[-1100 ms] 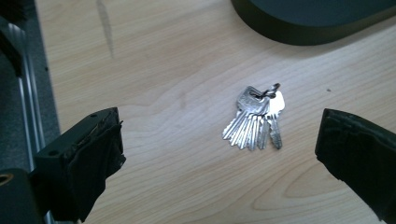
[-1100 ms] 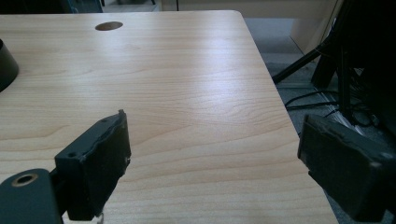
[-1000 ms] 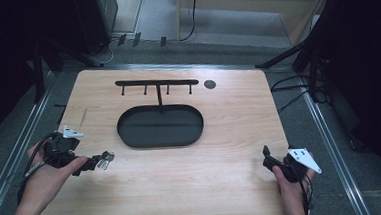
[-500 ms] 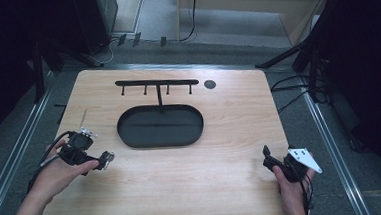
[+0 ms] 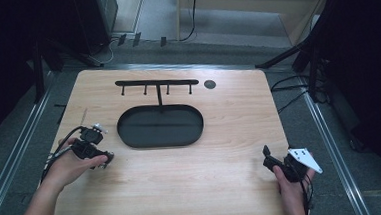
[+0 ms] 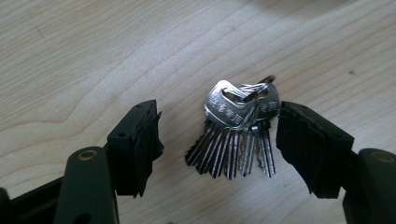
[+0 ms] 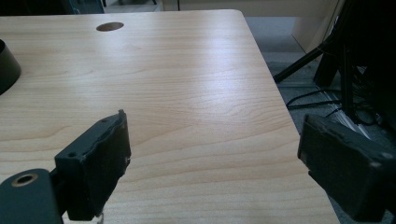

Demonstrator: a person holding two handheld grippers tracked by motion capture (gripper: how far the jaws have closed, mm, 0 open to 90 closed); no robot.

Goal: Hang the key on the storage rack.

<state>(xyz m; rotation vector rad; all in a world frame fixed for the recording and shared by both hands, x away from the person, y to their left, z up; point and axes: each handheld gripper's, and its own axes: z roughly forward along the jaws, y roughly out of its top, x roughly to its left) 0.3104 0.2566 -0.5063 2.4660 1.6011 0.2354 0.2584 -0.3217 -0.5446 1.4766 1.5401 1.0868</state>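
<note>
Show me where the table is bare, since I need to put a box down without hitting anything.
Bare wood runs along the near edge between the left claw and the right claw, and on the right between the black oval tray and the table edge. It is crowded at the left around the keys.

The table lay bare across its near half, with open wood between the two hands. At mid-table the black oval tray blocked the centre, and behind it the rack with its hanging pegs barred the far strip. A small hole sat right of the rack. The keys lay flat between the left gripper's spread jaws, the right jaw just beside them. The right gripper stood open over clear wood at the table's right edge.
</note>
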